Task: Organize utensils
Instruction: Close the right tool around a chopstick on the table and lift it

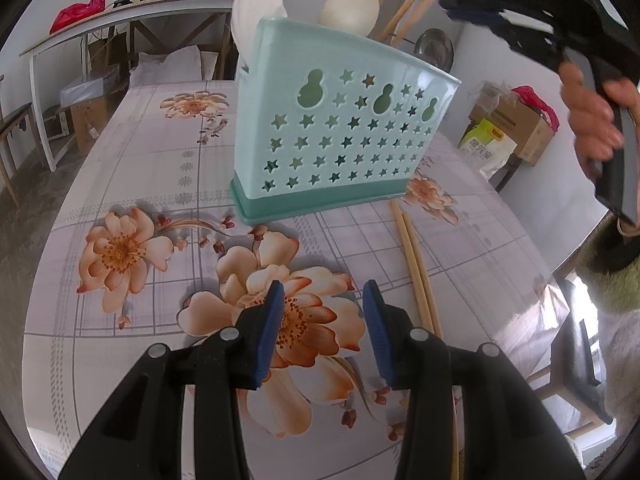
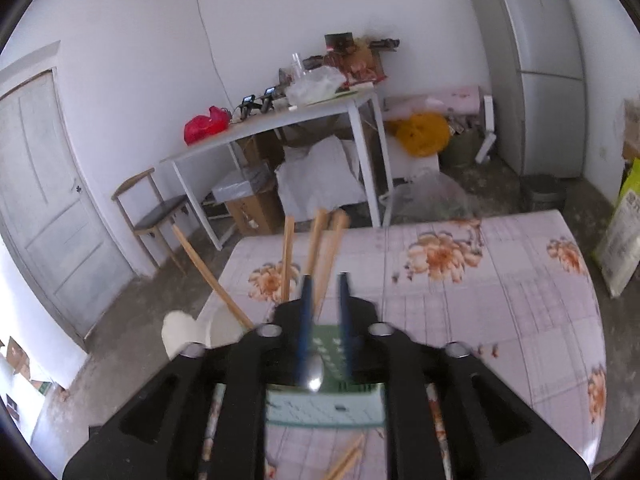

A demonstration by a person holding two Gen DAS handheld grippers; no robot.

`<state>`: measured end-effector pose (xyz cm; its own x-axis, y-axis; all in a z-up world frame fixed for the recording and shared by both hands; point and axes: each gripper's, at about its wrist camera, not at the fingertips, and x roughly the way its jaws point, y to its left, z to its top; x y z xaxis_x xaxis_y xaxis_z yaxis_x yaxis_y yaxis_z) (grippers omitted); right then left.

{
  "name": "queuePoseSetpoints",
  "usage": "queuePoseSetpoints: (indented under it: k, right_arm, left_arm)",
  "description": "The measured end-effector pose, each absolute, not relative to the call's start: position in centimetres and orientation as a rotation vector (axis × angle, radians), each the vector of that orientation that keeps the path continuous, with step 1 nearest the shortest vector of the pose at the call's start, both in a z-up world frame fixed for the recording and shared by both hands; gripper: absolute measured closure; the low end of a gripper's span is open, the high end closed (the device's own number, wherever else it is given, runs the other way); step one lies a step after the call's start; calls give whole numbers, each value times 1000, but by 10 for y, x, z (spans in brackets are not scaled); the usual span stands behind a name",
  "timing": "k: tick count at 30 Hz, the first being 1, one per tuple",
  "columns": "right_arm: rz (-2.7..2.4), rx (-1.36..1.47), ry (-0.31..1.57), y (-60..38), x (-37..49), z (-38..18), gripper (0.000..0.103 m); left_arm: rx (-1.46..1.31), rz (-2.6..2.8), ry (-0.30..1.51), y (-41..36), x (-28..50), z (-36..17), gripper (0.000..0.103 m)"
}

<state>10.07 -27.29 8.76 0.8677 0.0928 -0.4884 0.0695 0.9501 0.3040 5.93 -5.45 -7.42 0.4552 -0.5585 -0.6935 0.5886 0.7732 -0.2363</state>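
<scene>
A mint green utensil holder (image 1: pixel 340 132) with star cut-outs stands upright on the floral table. It holds white spoons (image 1: pixel 352 6), wooden chopsticks (image 1: pixel 404 12) and a metal spoon (image 1: pixel 434 48). Two wooden chopsticks (image 1: pixel 416 268) lie on the table right of it. My left gripper (image 1: pixel 323 304) is open and empty, low over the table in front of the holder. My right gripper (image 2: pixel 325 292) is open and empty, held above the holder (image 2: pixel 324 404); the metal spoon (image 2: pixel 314 372) and chopsticks (image 2: pixel 320 248) stand between and beyond its fingers. It also shows in the left wrist view (image 1: pixel 472 8).
The table (image 1: pixel 132 344) has a floral cloth. A white side table (image 2: pixel 280 120) with clutter, a chair (image 2: pixel 156 212), boxes and a fridge (image 2: pixel 532 60) stand beyond its far edge. A box and a bag (image 1: pixel 504 136) sit on the floor to the right.
</scene>
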Motion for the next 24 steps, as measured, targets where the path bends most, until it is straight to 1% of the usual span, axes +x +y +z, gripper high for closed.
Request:
queuePoseSetpoints:
  k: [2,6,8,9,11,14,15,17,18,19,20,22,24]
  right_arm:
    - [-16,312,494,-276,84,92,54]
    - [-53,301,450,-286,45,98,47]
    - [-61,312,460,-288,35,91,46]
    - [-58,331,476,-288,29,83,46]
    - [-17,389,566,-281,25,52,46]
    - [34,424,785,-248,28,-13,47]
    - [49,436,858,-234,28,-34,53]
    - [73,452,967,-210,26,-69,60]
    - [56,439,962,-202,22,-76,61]
    - [25,404,930,-197,18,-73,60]
    - [3,352,942,-188,18,-73,60]
    - [-8,339,938,-182,17,-71,63]
    - [-19,300,939,-177,17,-69,68]
  left_arm:
    - [40,-707,841,-55,60,-74,63]
    - [40,-705,840,-55,60,-74,63]
    - [40,-702,842,-56,60,-73,62]
    - [40,-699,842,-56,61,-73,60]
    - [41,-691,845,-56,61,-73,58]
    - [52,-676,860,-58,63,-75,56]
    - [57,-671,865,-58,63,-75,56]
    - [66,-666,870,-59,63,-75,56]
    - [70,-665,870,-58,62,-75,56]
    - [73,-664,870,-58,61,-74,55]
    - [76,-663,869,-58,61,-74,55]
    - [76,-667,868,-58,59,-73,55]
    - [77,-670,866,-58,58,-73,55]
